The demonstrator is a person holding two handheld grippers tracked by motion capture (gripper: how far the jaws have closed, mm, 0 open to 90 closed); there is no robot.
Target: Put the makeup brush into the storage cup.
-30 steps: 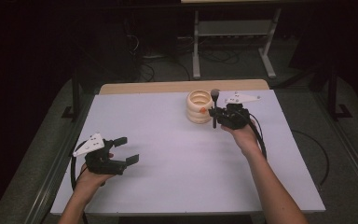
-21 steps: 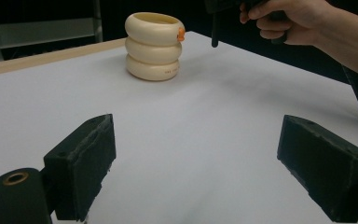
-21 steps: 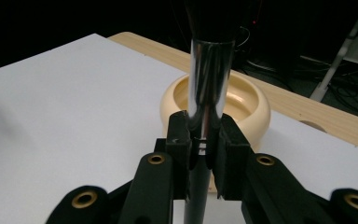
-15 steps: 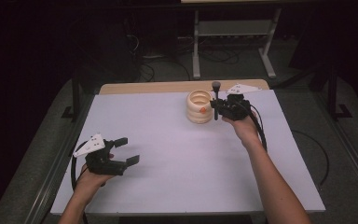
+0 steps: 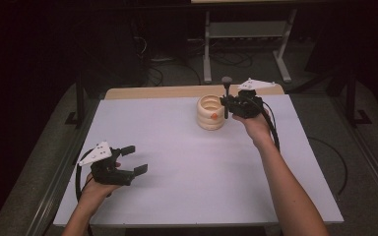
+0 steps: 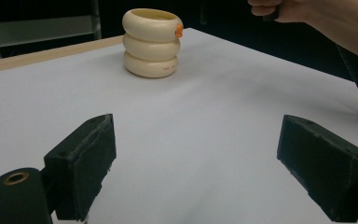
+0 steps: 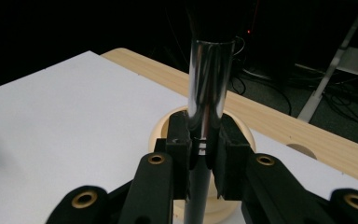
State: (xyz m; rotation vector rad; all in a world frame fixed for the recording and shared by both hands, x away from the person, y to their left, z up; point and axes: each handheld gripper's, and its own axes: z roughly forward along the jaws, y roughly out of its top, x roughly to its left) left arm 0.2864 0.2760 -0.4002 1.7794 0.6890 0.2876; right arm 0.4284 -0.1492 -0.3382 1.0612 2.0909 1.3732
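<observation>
Right gripper (image 5: 228, 104) lifted brush (image 5: 226, 93) higher, white table (image 5: 187, 162), dark room

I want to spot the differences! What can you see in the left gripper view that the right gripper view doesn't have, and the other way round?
Left gripper view alone: two open jaws of the left gripper with nothing between them, the little orange bit on the holder's side, and the person's other hand far off.

Right gripper view alone: the right gripper shut on a shiny brush handle, with cables on the floor behind.

Both: the cream ringed holder and the white table.
</observation>
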